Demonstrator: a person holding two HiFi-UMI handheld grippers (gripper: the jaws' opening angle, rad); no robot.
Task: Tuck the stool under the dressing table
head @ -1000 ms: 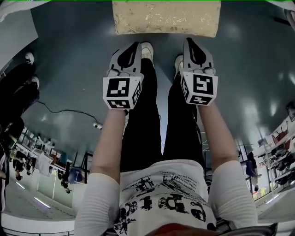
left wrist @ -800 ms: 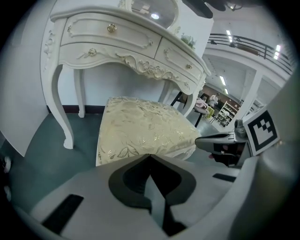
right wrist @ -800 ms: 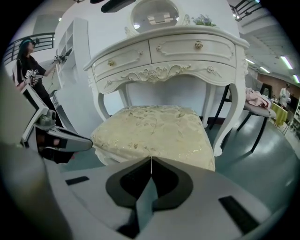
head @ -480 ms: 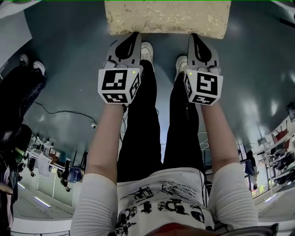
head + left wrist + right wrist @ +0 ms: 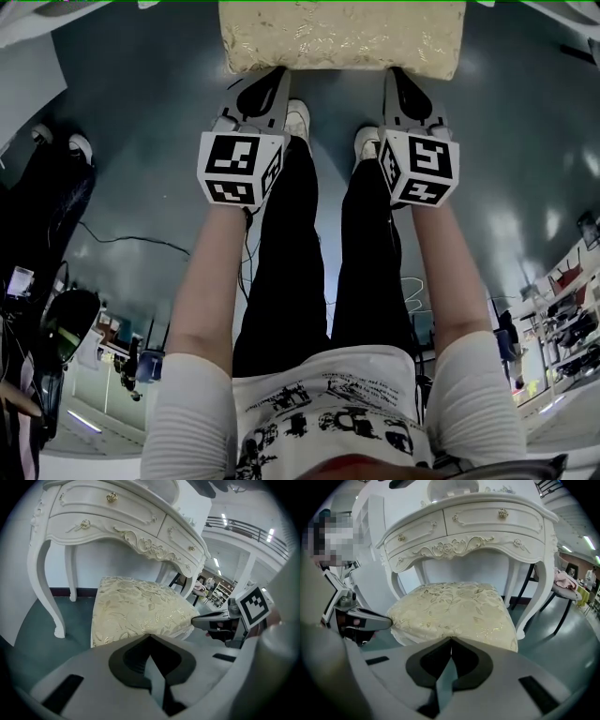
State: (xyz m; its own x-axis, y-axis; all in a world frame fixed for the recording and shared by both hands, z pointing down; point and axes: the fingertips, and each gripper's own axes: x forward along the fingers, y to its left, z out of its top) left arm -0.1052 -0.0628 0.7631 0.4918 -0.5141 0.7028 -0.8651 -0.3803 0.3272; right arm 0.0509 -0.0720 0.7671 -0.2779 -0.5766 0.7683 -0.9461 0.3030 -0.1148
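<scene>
The stool (image 5: pixel 342 36) has a cream, gold-patterned cushion and stands at the top of the head view, in front of the white carved dressing table (image 5: pixel 117 517). My left gripper (image 5: pixel 270 75) is shut, its tip against the left part of the cushion's near edge. My right gripper (image 5: pixel 399 75) is shut too, its tip against the right part of that edge. In the left gripper view the stool (image 5: pixel 140 611) lies just past the left gripper (image 5: pixel 150 636). In the right gripper view the stool (image 5: pixel 454 611) sits below the dressing table (image 5: pixel 478 527), just beyond the right gripper (image 5: pixel 451 640). Neither gripper holds anything.
The person's black-trousered legs and white shoes (image 5: pixel 296 117) stand right behind the stool. A curved table leg (image 5: pixel 49 597) stands left of the stool, another (image 5: pixel 534 602) to its right. A cable (image 5: pixel 131 239) crosses the dark floor at left. A dark chair (image 5: pixel 562 592) stands beyond the table.
Both grippers have moved forward from a small gap to rest against the stool's near edge. The stool sits slightly nearer the top of the head view than half a second ago.
</scene>
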